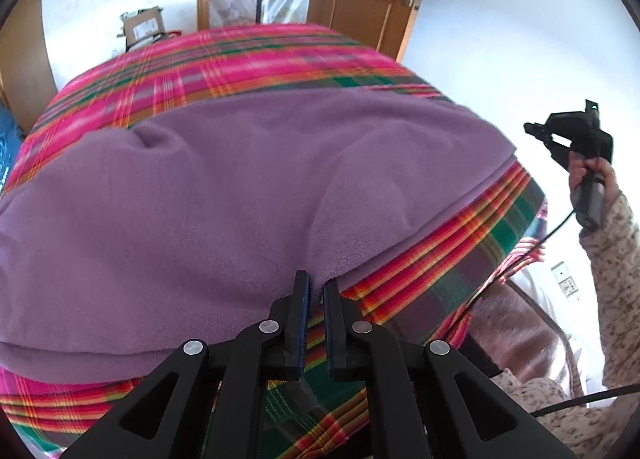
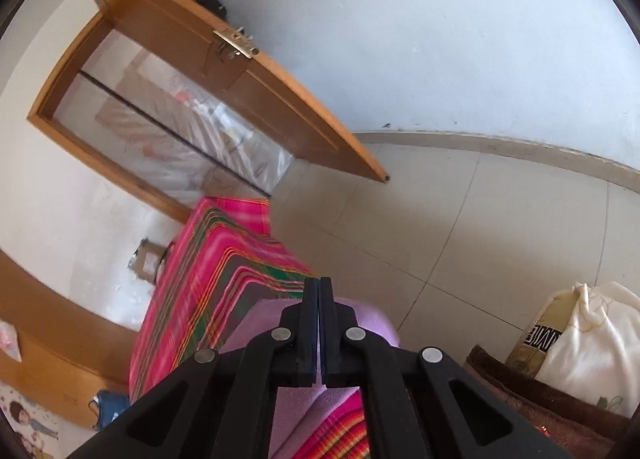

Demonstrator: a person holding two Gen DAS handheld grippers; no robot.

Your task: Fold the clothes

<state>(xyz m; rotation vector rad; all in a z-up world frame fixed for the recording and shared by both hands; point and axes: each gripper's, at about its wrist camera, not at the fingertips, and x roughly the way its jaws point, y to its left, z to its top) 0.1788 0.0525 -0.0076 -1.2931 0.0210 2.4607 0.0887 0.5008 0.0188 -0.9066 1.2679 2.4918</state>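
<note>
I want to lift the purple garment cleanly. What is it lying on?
The purple fleece garment lies on a pink plaid cloth that shows around its edges. What the cloth covers is hidden.

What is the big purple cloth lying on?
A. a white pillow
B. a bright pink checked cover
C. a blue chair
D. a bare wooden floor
B: the purple cloth is spread on the pink checked cover, whose stripes show around its edges.

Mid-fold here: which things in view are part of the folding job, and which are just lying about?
Job:
purple fleece
plaid cloth under it
left gripper, shut
right gripper, shut, empty

Lying about:
cardboard box
door
white bag
brown blanket
</note>
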